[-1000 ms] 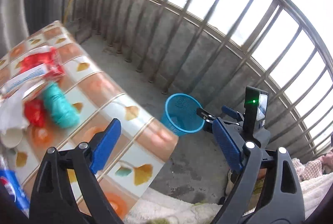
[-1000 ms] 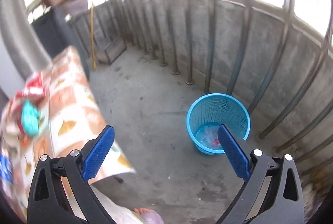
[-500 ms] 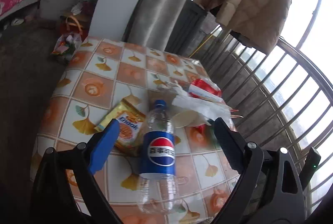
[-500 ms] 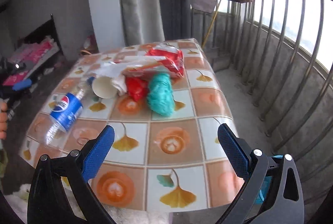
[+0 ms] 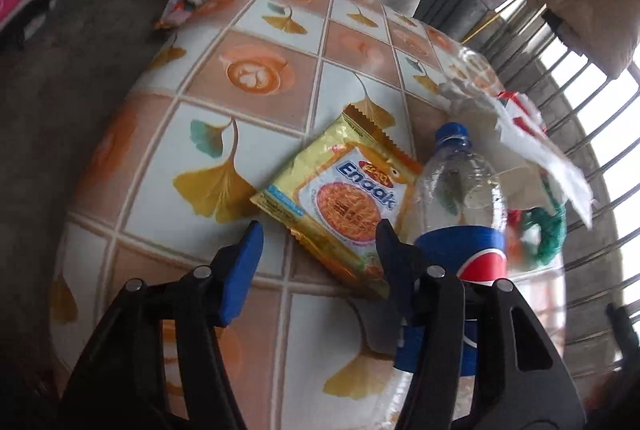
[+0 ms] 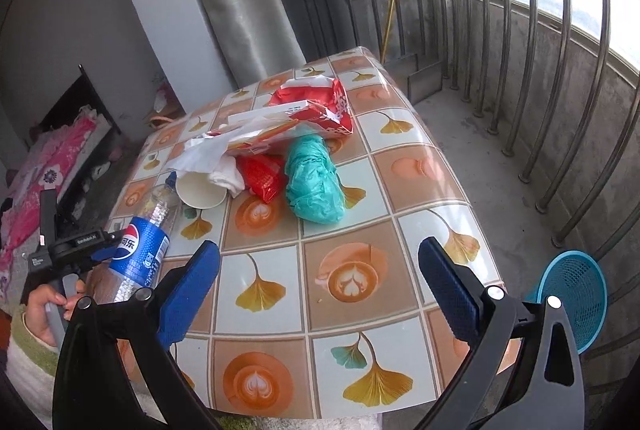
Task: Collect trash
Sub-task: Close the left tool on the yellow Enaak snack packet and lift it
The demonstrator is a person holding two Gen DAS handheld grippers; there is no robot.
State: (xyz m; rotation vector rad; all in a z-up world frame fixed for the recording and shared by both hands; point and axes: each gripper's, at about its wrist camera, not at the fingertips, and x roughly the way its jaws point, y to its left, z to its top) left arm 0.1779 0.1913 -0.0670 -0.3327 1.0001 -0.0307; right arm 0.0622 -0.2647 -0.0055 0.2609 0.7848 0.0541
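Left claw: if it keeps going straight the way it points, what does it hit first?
Probably the yellow Enaak noodle packet lying flat on the tiled-pattern tablecloth. The left claw is closing with nothing between its pads yet; the clear Pepsi bottle sits just right of that line. Depth is uncertain.

We had the left wrist camera close over the near left part of the table [image 5: 248,78], tilted steeply down past its hand-held gripper [image 5: 316,262] toward the far corner by the railing. We had the right wrist camera farther back and higher at the near edge, taking in nearly the whole table [image 6: 404,190] and the balcony floor on the right. Both views shared the Pepsi bottle [image 5: 464,190] [image 6: 148,234] and the heap of wrappers [image 5: 524,134] [image 6: 296,134].
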